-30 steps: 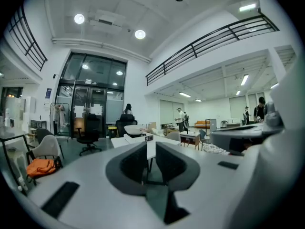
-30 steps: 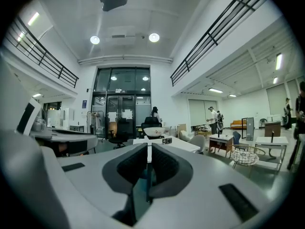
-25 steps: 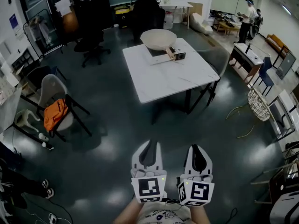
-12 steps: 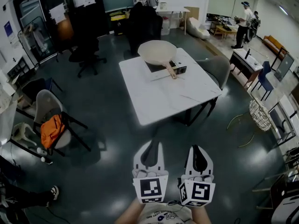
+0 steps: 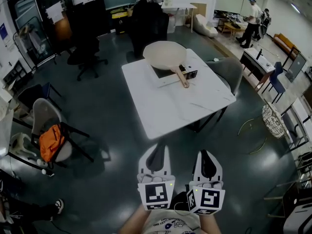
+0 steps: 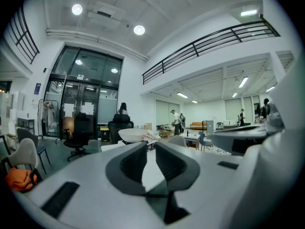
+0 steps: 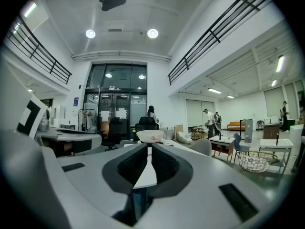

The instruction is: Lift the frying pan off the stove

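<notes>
Held side by side close to body: left hand-held gripper (image 5: pixel 156 150), right hand-held gripper (image 5: pixel 204 155). Pointing forward, roughly level. Jaws closed on each, nothing between.

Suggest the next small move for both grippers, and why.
Probably step closer to the table: the left gripper and right gripper are shut, empty and over the floor, well short of the frying pan on the stove.
</notes>
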Demonstrator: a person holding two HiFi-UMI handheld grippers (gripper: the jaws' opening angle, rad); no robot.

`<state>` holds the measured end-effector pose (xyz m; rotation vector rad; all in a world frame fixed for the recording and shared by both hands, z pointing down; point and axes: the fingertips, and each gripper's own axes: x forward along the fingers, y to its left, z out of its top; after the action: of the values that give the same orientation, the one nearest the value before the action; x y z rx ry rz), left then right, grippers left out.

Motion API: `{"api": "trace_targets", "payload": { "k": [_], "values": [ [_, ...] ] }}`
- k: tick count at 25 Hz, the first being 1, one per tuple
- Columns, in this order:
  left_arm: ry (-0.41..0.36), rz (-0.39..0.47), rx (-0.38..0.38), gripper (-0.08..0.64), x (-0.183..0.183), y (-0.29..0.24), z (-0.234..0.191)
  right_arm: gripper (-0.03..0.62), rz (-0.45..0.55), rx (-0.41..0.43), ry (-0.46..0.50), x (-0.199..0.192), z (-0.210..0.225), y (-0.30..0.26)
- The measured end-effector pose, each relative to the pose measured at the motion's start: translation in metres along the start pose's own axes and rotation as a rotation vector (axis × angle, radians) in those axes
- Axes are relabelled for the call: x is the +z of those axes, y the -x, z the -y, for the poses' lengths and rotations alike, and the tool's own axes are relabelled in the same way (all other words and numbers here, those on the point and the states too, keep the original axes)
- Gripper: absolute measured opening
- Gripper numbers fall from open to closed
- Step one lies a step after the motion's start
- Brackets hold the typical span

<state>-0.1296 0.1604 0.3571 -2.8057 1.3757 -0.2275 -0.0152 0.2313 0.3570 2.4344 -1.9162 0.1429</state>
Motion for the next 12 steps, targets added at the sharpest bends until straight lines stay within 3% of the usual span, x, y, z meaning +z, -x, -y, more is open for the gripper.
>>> {"api": "trace_targets", "payload": {
  "k": [12],
  "values": [
    [0.012, -0.021, -0.006, 0.064, -0.002, -0.065, 0.008, 0.037, -0.029, 0.003, -0.001, -0.004, 0.032, -0.057]
  ]
}}
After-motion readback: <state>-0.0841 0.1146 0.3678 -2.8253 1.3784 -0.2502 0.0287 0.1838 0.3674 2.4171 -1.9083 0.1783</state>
